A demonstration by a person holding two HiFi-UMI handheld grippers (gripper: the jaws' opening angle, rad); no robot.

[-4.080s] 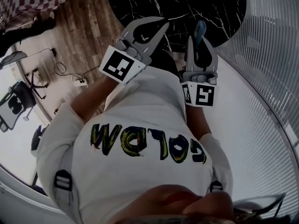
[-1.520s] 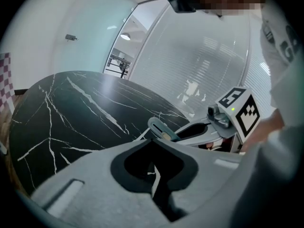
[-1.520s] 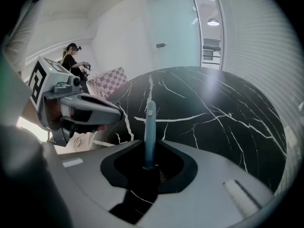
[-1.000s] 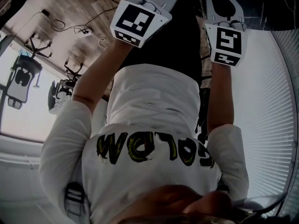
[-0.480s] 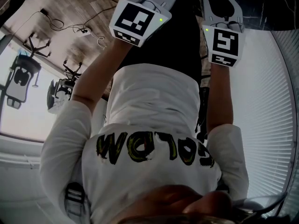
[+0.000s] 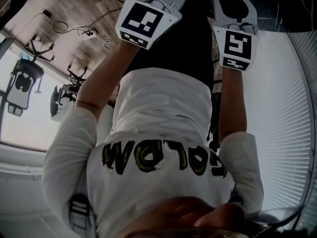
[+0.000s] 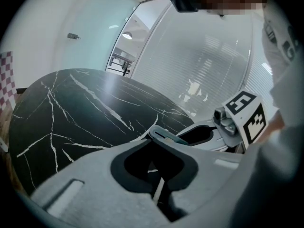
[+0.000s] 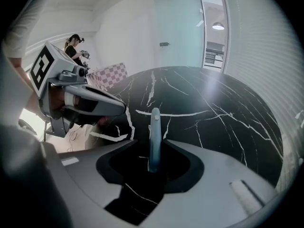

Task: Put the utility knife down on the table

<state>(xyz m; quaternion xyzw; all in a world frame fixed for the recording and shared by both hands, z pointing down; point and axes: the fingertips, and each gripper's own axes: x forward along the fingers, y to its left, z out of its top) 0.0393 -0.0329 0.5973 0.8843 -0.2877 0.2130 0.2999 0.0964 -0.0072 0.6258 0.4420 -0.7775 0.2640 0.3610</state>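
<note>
The utility knife (image 8: 155, 125) is a slim blue-grey bar. It lies lengthwise between the jaws of my right gripper (image 8: 152, 148) and points out over the black marble table (image 8: 213, 108). These jaws have just been opening; a dark gap shows on each side of the knife, so the pads no longer press on it. My left gripper (image 8: 121, 109) hangs just to the left, its jaws together and empty. From the left gripper view the knife (image 7: 166, 136) shows at the right gripper's tips. The head view cuts off both grippers' tips.
The table's round edge (image 7: 19, 175) runs close below the grippers, with wooden floor and cables (image 6: 94, 31) beyond. A ribbed glass wall (image 6: 287, 108) stands on the right. A person (image 8: 76, 44) stands far back beside a checkered seat (image 8: 107, 75).
Since four seconds ago both grippers have gone to the picture's top edge, taking the knife out of the head view. Over the last second the hands hardly shifted; small green lights flashed on the cubes.
</note>
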